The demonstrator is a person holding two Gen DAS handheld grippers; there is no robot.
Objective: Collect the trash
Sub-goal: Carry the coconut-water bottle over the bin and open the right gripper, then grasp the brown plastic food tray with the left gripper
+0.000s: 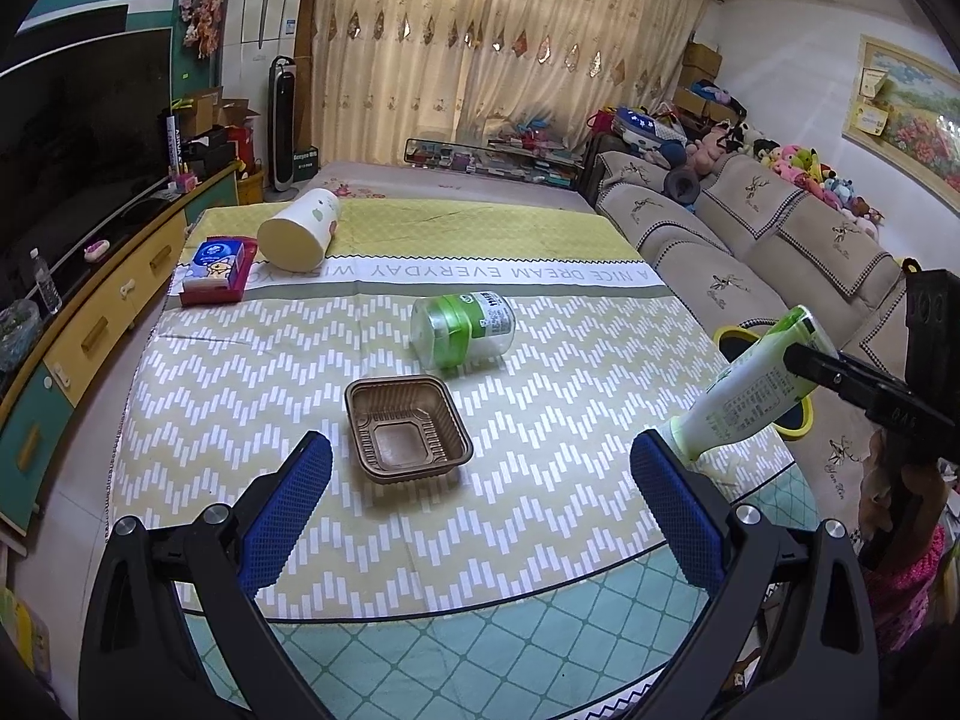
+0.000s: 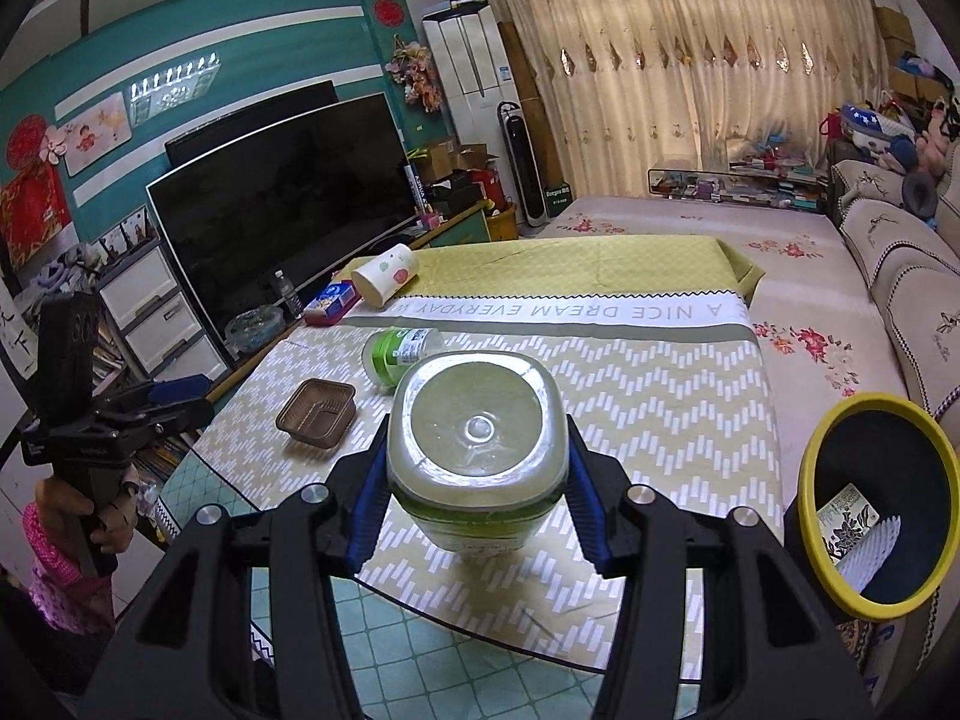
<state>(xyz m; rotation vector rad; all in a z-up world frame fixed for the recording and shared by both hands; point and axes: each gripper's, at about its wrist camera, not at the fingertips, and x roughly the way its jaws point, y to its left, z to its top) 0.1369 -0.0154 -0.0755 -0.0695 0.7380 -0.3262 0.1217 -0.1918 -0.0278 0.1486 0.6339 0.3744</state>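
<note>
Pale green bottle (image 2: 477, 450) held aloft; green-labelled jar (image 1: 462, 330) on its side; brown tray (image 1: 408, 429) upright, seemingly empty

Left gripper (image 1: 480, 480): black angular frame, two fingers padded in blue mesh-textured rubber, round silver screws at the pivots. Right gripper (image 2: 474, 480): same black frame, blue pads (image 2: 365, 495), silver screws at 4 and 8 o'clock of the pads. Operator's hand (image 2: 102, 516): bare skin, pink knitted sleeve, gripping a black handle.

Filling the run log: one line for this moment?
left hand-held gripper: open, above tray | right hand-held gripper: holds bottle | bin: right
</note>
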